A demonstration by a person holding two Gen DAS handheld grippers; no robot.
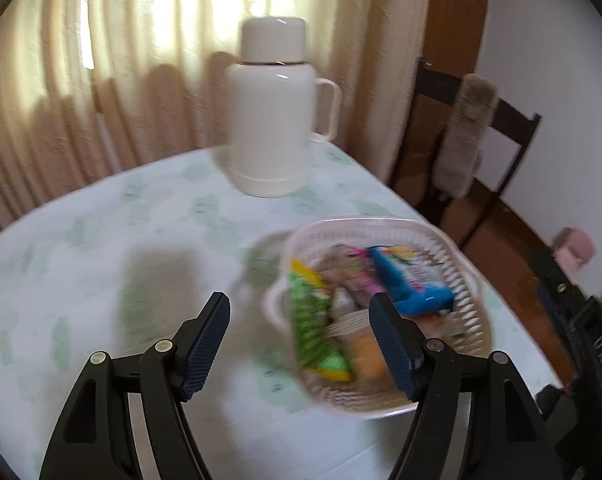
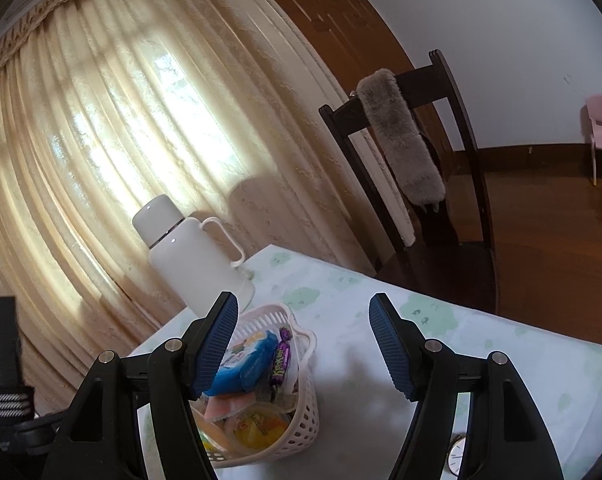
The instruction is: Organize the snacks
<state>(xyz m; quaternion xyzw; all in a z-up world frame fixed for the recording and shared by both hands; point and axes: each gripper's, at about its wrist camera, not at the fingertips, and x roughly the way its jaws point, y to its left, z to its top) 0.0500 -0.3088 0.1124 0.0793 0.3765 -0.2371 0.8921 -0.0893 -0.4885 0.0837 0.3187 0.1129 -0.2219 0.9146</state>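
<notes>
A white slatted plastic basket (image 1: 467,280) stands on the table, holding several snacks: a blue packet (image 1: 413,280), a green packet (image 1: 313,320) and others, blurred. My left gripper (image 1: 301,344) is open and empty, above the table just left of the basket. In the right wrist view the basket (image 2: 301,428) holds the blue packet (image 2: 249,364), a purple candy bar (image 2: 281,356) and a jelly cup (image 2: 257,428). My right gripper (image 2: 303,350) is open and empty, above the basket's right side.
A white thermos jug (image 1: 271,120) (image 2: 189,256) stands at the table's far edge by the curtain. A dark wooden chair (image 2: 433,168) with a grey furry cover stands beyond the table (image 2: 501,360). A small clock (image 2: 457,456) lies near the front edge.
</notes>
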